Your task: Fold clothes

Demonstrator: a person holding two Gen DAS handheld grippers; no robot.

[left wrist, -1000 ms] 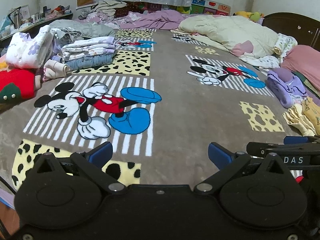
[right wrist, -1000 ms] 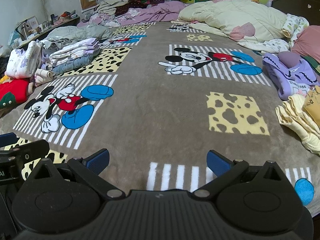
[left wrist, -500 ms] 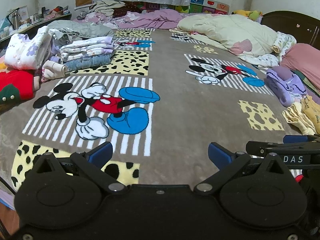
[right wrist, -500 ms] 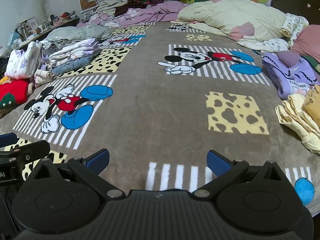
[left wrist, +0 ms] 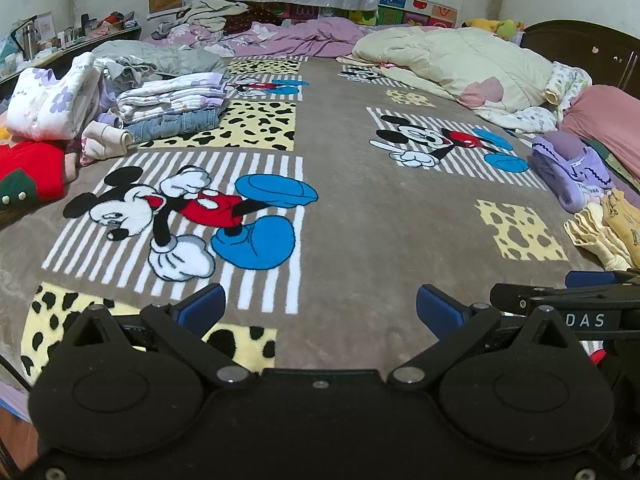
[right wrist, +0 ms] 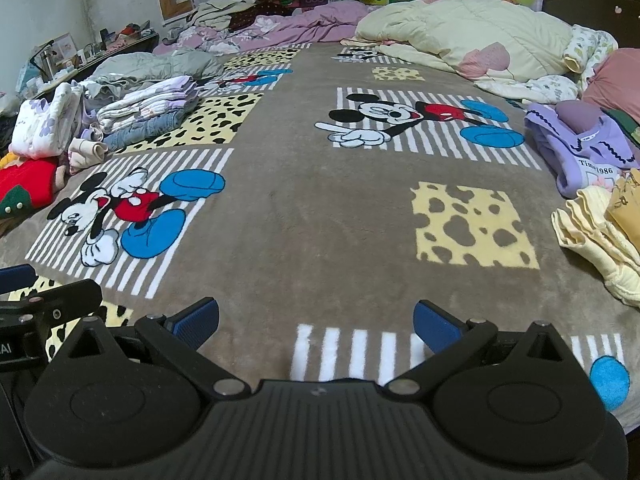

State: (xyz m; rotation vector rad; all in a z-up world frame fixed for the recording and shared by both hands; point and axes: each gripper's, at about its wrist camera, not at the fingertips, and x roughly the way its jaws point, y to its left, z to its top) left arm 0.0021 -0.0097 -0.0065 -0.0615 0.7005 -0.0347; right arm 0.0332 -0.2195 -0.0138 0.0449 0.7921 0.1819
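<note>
My left tongs (left wrist: 318, 306) and right tongs (right wrist: 316, 318) both stand spread wide, holding nothing, low over the grey cartoon-mouse blanket (right wrist: 320, 208). Unfolded pale yellow garments (right wrist: 592, 236) lie at the right edge, touching a crumpled lilac sweatshirt (right wrist: 576, 148). A folded stack of pale tops on blue jeans (left wrist: 172, 108) sits far left. A cream quilt (left wrist: 452, 60) is bunched behind.

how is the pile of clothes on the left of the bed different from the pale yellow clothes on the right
The stack on the left is neatly folded in flat layers, with jeans at the bottom; the pale yellow clothes lie crumpled and loose. The stack on the left mixes white, lilac and denim; the pale yellow clothes are a single colour. Both rest on the cartoon-print blanket, and neither gripper touches them.
</note>
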